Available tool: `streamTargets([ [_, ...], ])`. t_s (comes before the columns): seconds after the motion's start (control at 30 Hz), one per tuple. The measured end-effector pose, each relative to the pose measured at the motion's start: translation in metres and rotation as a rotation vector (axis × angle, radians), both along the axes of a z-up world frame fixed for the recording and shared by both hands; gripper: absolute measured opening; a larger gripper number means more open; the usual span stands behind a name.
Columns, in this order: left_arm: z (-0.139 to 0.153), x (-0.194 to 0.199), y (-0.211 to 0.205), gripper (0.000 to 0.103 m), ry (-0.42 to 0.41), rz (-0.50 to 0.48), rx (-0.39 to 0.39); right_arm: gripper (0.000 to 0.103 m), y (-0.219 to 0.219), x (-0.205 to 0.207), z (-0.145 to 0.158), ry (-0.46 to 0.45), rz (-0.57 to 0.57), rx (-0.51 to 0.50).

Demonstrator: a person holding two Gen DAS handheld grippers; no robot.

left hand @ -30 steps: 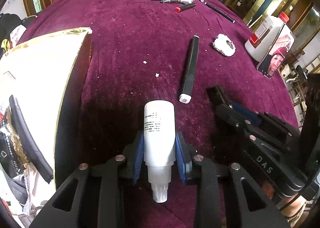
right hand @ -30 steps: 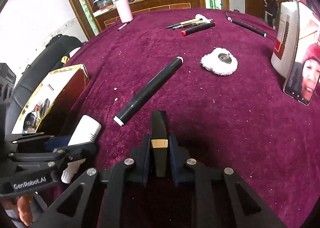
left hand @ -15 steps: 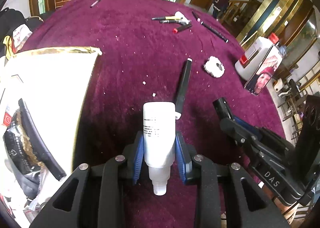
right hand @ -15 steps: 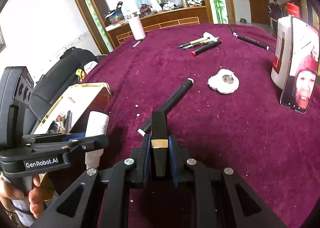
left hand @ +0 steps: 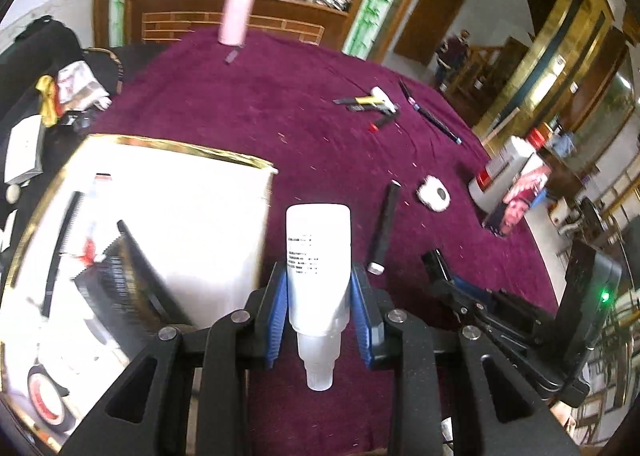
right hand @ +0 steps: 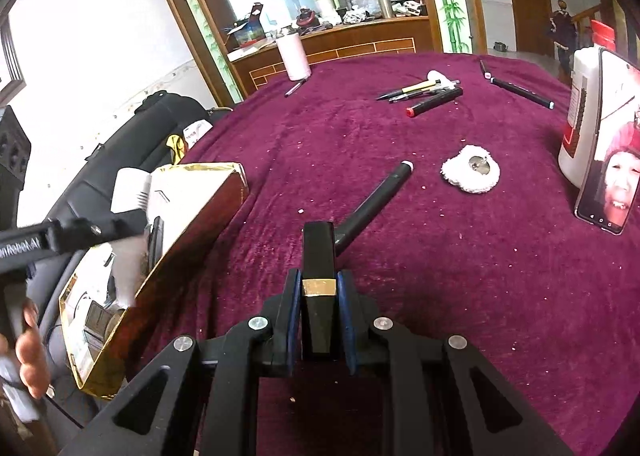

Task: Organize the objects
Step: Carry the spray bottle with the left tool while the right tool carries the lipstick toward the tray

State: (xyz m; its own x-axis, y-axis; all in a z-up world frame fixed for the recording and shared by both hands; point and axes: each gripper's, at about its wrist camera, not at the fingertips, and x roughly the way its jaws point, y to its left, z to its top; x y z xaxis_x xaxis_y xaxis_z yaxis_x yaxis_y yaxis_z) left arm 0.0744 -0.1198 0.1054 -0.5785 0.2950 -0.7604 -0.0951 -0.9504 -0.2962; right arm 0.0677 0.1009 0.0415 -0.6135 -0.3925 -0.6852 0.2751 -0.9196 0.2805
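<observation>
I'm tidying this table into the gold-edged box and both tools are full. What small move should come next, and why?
Probably carry the left tool further over the open box and release there. Its pads clamp the white bottle, which hangs just beside the box's near wall, above the cloth rather than the inside. The right tool, shut on the black gold-banded tube, can follow.

Open cloth (right hand: 460, 276) ahead, black marker (right hand: 372, 204) lying across, box (right hand: 192, 216) leftward, probably crowded

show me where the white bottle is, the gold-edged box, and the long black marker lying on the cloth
white bottle (left hand: 318, 256): left wrist view, its body.
gold-edged box (right hand: 200, 170): right wrist view, its rim.
long black marker (right hand: 378, 198): right wrist view, its barrel.
</observation>
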Motion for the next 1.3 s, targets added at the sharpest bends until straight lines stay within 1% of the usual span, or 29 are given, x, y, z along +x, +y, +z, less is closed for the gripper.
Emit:
streamTargets([
  [0.17,0.002,0.005,-0.021,0.029,0.002,0.055,-0.001,0.019,-0.007,0.001,-0.001,-0.002,0.022,-0.005],
  [0.33,0.004,0.010,-0.032,0.029,0.007,0.083,0.005,0.019,-0.013,0.001,0.002,0.009,0.044,-0.002],
  [0.5,0.005,0.012,-0.036,0.029,0.011,0.088,0.009,0.019,-0.020,0.000,0.001,0.008,0.056,0.000],
  [0.8,0.000,0.007,-0.043,0.029,-0.011,0.113,0.005,0.019,-0.023,0.002,0.002,0.010,0.061,-0.001],
  [0.93,-0.006,0.006,-0.049,0.029,-0.026,0.131,-0.010,0.019,-0.023,0.004,0.002,0.020,0.069,-0.013],
  [1.03,-0.014,0.004,-0.052,0.029,-0.045,0.138,-0.005,0.019,-0.027,0.002,-0.002,0.002,0.082,-0.010],
  [1.3,-0.021,-0.008,-0.047,0.029,-0.058,0.110,-0.026,0.019,-0.034,0.000,-0.001,0.005,0.096,-0.005],
])
